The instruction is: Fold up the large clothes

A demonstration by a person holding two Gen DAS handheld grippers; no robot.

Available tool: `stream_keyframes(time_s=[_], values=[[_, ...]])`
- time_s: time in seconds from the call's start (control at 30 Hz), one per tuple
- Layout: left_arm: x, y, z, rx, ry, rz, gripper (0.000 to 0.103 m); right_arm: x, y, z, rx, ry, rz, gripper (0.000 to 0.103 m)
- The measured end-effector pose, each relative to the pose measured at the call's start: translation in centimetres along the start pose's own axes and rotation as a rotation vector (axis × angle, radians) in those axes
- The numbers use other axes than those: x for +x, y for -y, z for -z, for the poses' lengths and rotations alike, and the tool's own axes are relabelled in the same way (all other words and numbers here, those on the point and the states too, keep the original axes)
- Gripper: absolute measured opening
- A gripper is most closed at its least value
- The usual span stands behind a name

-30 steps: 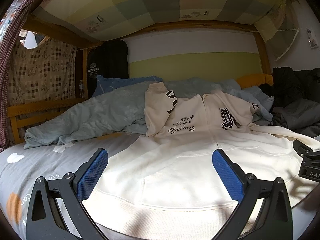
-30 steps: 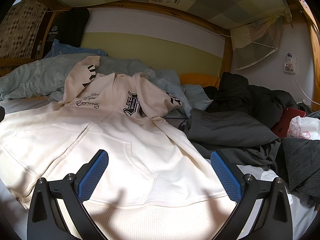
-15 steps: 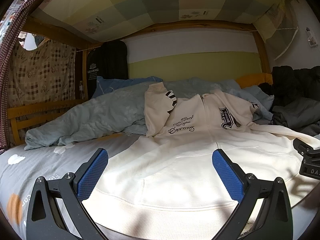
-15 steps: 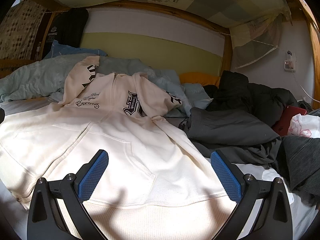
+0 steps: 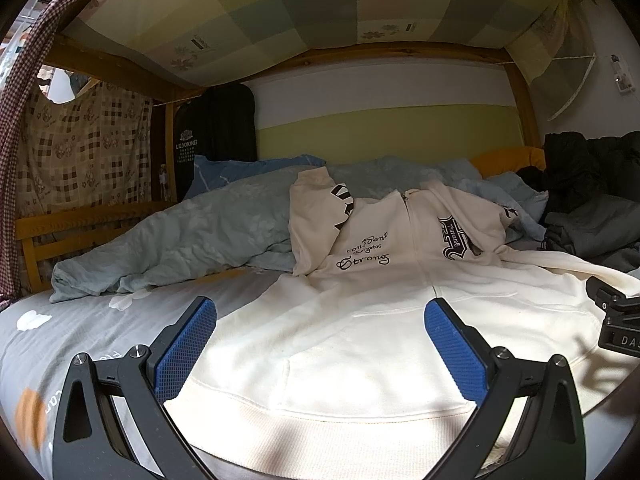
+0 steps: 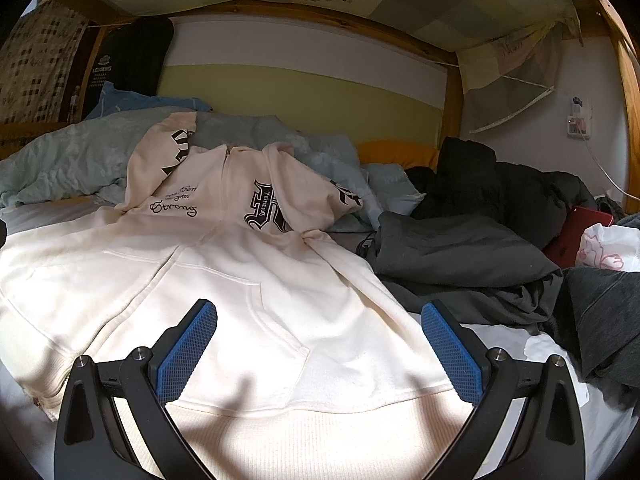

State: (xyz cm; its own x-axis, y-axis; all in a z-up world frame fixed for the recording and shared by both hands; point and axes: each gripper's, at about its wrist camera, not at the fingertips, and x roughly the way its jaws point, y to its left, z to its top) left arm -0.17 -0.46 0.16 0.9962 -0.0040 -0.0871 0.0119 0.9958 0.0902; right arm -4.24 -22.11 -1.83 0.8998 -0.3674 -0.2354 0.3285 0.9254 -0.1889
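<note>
Cream zip hoodie (image 5: 360, 320) lies spread front-up on the bed (image 5: 80, 328), hem at the bottom of both frames, hood end propped on the pale blue duvet (image 5: 192, 236) at centre. Left hand-held gripper (image 5: 320, 340) hovers low over the hem, blue pads (image 5: 184, 348) wide apart, gripping nothing. Right hand-held gripper (image 6: 318, 340) does likewise over the hem's right part, jaws spread, nothing held. Chest script reads "Strong"; a black bag (image 5: 216, 128) at upper left reads "LEADKING".
</note>
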Motion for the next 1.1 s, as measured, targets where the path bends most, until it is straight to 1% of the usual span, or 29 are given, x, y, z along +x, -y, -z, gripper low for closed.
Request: stream_keyframes(time_s=[0.1, 0.2, 0.23, 0.3, 0.33, 0.37, 0.43, 0.5, 0.53, 0.57, 0.63, 0.67, 0.7, 0.73, 0.77, 0.8, 0.83, 0.87, 0.9, 0.93, 0.97, 1.0, 1.03, 1.07, 1.1], values=[[0.0, 0.0, 0.0, -0.004, 0.001, 0.007, 0.103, 0.0, 0.0, 0.0, 0.001, 0.0, -0.001, 0.103], [-0.2, -0.3, 0.1, -0.038, 0.014, 0.032, 0.103, 0.0, 0.0, 0.0, 0.001, 0.0, -0.001, 0.103], [-0.2, -0.2, 0.2, -0.051, 0.014, 0.026, 0.103, 0.0, 0.0, 0.0, 0.002, -0.001, -0.001, 0.103], [0.0, -0.2, 0.1, -0.058, -0.011, -0.05, 0.103, -0.1, 0.1, 0.0, 0.008, -0.002, 0.011, 0.103], [0.2, 0.0, 0.1, -0.04, -0.025, -0.069, 0.103, -0.2, 0.3, 0.0, 0.02, -0.004, 0.024, 0.103], [0.4, 0.1, 0.0, -0.02, -0.043, -0.07, 0.103, -0.5, 0.7, -0.1, 0.033, 0.0, 0.033, 0.103], [0.2, 0.4, -0.4, 0.031, -0.055, -0.035, 0.103, -2.1, 1.7, -0.5, 0.054, 0.025, 0.027, 0.103], [-1.1, 0.1, -1.5, 0.056, -0.032, 0.049, 0.103, -4.4, 2.8, -1.4, 0.057, 0.077, 0.007, 0.103], [-1.8, -0.1, -2.3, 0.061, -0.017, 0.058, 0.103, -5.3, 3.3, -1.9, 0.055, 0.097, 0.004, 0.103], [-2.7, -0.2, -3.2, 0.079, 0.004, 0.049, 0.103, -6.5, 3.9, -2.7, 0.052, 0.115, -0.002, 0.103], [-5.1, -0.3, -5.3, 0.111, 0.074, -0.028, 0.103, -8.0, 5.2, -3.9, 0.079, 0.138, -0.018, 0.103], [-6.5, -0.5, -6.3, 0.13, 0.118, -0.05, 0.103, -8.7, 6.0, -4.5, 0.107, 0.147, -0.029, 0.103], [-7.7, -0.8, -7.4, 0.133, 0.154, -0.05, 0.103, -9.6, 7.3, -5.0, 0.154, 0.16, -0.054, 0.103], [-8.6, -1.1, -8.2, 0.143, 0.172, -0.044, 0.103, -10.2, 8.3, -5.3, 0.192, 0.17, -0.075, 0.103], [-9.8, -1.7, -9.1, 0.136, 0.165, -0.024, 0.103, -10.9, 9.7, -5.5, 0.246, 0.186, -0.099, 0.103], [-10.7, -2.2, -9.7, 0.126, 0.153, 0.013, 0.103, -11.6, 10.8, -5.7, 0.294, 0.203, -0.108, 0.103], [-11.3, -2.7, -10.1, 0.116, 0.142, 0.05, 0.103, -12.0, 11.8, -5.7, 0.329, 0.211, -0.108, 0.103], [-12.2, -3.1, -10.3, 0.112, 0.145, 0.085, 0.103, -12.5, 13.2, -5.8, 0.348, 0.199, -0.096, 0.103], [-12.7, -3.5, -10.6, 0.114, 0.148, 0.086, 0.103, -12.6, 14.0, -6.3, 0.331, 0.181, -0.077, 0.103], [-13.1, -3.5, -10.9, 0.127, 0.153, 0.069, 0.103, -12.7, 14.5, -6.6, 0.306, 0.174, -0.042, 0.103], [-12.9, -3.8, -10.9, 0.115, 0.145, 0.056, 0.103, -12.8, 14.9, -6.8, 0.272, 0.18, 0.016, 0.103], [-12.8, -4.1, -10.8, 0.101, 0.139, 0.052, 0.103, -12.9, 15.0, -6.9, 0.24, 0.182, 0.045, 0.103], [-12.2, -4.4, -10.9, 0.084, 0.12, 0.06, 0.103, -12.6, 14.9, -6.9, 0.213, 0.165, 0.048, 0.103], [-11.4, -4.9, -10.6, 0.056, 0.081, 0.066, 0.103, -12.1, 14.8, -7.0, 0.195, 0.135, 0.026, 0.103], [-10.3, -5.2, -10.4, 0.029, 0.035, 0.072, 0.103, -11.3, 14.8, -6.8, 0.198, 0.088, -0.031, 0.103]])
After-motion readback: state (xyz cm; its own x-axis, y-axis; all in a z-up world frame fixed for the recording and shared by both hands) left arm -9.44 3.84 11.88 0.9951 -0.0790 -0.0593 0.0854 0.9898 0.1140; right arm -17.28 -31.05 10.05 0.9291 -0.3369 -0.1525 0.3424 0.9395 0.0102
